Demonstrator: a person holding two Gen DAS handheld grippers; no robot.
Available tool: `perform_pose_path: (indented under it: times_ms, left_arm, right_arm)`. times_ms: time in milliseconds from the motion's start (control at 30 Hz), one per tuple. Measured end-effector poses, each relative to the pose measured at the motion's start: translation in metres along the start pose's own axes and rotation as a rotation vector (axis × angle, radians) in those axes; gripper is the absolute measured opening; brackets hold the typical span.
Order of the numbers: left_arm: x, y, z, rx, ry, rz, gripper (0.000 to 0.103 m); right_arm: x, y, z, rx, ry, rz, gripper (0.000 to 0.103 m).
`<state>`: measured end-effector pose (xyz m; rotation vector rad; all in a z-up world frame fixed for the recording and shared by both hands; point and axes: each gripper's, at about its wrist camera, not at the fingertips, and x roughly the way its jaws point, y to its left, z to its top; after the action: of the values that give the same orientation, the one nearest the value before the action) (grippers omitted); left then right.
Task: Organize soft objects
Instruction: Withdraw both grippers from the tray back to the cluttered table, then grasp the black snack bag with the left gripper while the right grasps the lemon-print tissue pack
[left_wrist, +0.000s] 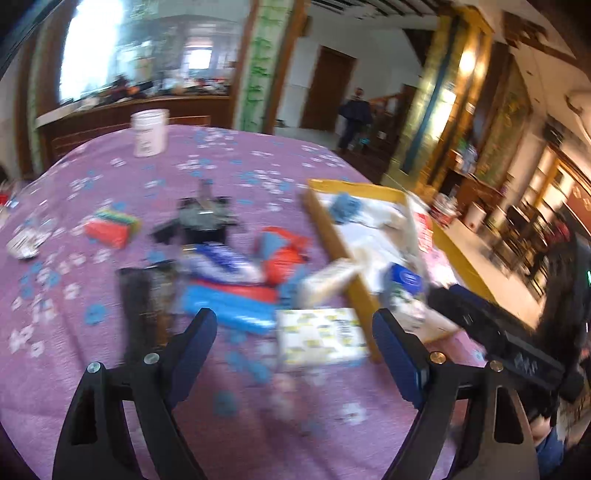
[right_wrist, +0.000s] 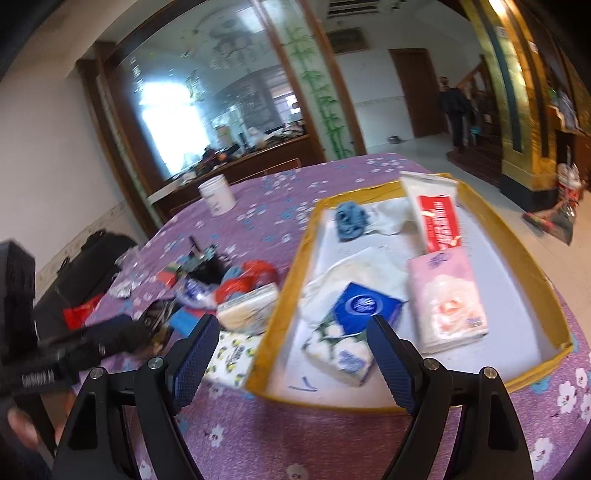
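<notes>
A yellow-rimmed box tray (right_wrist: 280, 295) on the purple flowered table holds a pink tissue pack (right_wrist: 447, 302), a blue-topped tissue pack (right_wrist: 354, 325), a red-and-white pack (right_wrist: 437, 218), a blue cloth (right_wrist: 351, 218) and white cloths. The tray (left_wrist: 332, 236) also shows in the left wrist view. Beside it lie a white pack with yellow print (left_wrist: 321, 338), a cream pack (left_wrist: 328, 280), a blue pack (left_wrist: 229, 302) and a striped sponge (left_wrist: 112, 225). My left gripper (left_wrist: 295, 328) is open over the yellow-print pack. My right gripper (right_wrist: 291, 334) is open above the tray's near left rim. Both are empty.
A white jar (left_wrist: 149, 133) stands at the table's far side. A black clip-like tool (left_wrist: 201, 218), a red bag (left_wrist: 284, 251) and a dark flat object (left_wrist: 147, 295) lie among the pile. A black bag (right_wrist: 81, 269) sits beyond the table's left edge. A person stands far off by the door.
</notes>
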<state>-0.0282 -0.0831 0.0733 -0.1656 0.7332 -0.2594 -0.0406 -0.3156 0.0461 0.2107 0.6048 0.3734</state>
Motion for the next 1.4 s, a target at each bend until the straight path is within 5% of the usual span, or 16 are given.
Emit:
perform_pose_path:
  times_ms: [200,367,567,633,700,767,1100,1300,1367,1400]
  left_arm:
    - [-0.006,0.062,0.008,-0.144,0.003,0.157,0.085]
    - [0.031,0.105,0.007,-0.284,0.154,0.198,0.085]
    - [0.062,0.112,0.003,-0.261,0.210,0.265,0.085]
    - [0.064,0.112,0.003,-0.237,0.187,0.284,0.083]
    - [0.064,0.111,0.002,-0.212,0.168,0.303,0.070]
    - [0.061,0.113,0.004,-0.208,0.159,0.311,0.039]
    - [0.057,0.120,0.003,-0.233,0.142,0.291,0.038]
    - [0.057,0.117,0.001,-0.220,0.143,0.302,0.038]
    - [0.056,0.117,0.000,-0.224,0.142,0.299,0.039]
    - [0.056,0.118,0.000,-0.226,0.142,0.297,0.039]
  right_arm:
    - [0.009,0.028,-0.010,-0.123,0.016,0.035,0.086]
    - [0.010,0.029,-0.012,-0.135,0.018,0.060,0.086]
    - [0.011,0.031,-0.012,-0.159,0.056,0.115,0.086]
    - [0.016,0.038,-0.011,-0.203,0.100,0.143,0.086]
    - [0.022,0.052,-0.009,-0.276,0.167,0.180,0.086]
    - [0.031,0.067,-0.004,-0.349,0.246,0.227,0.086]
    - [0.116,0.103,0.004,-0.619,0.577,0.119,0.090]
    - [0.140,0.096,0.001,-0.644,0.677,0.127,0.090]
    - [0.134,0.098,-0.002,-0.637,0.661,0.144,0.084]
    - [0.129,0.099,-0.005,-0.605,0.684,0.179,0.062]
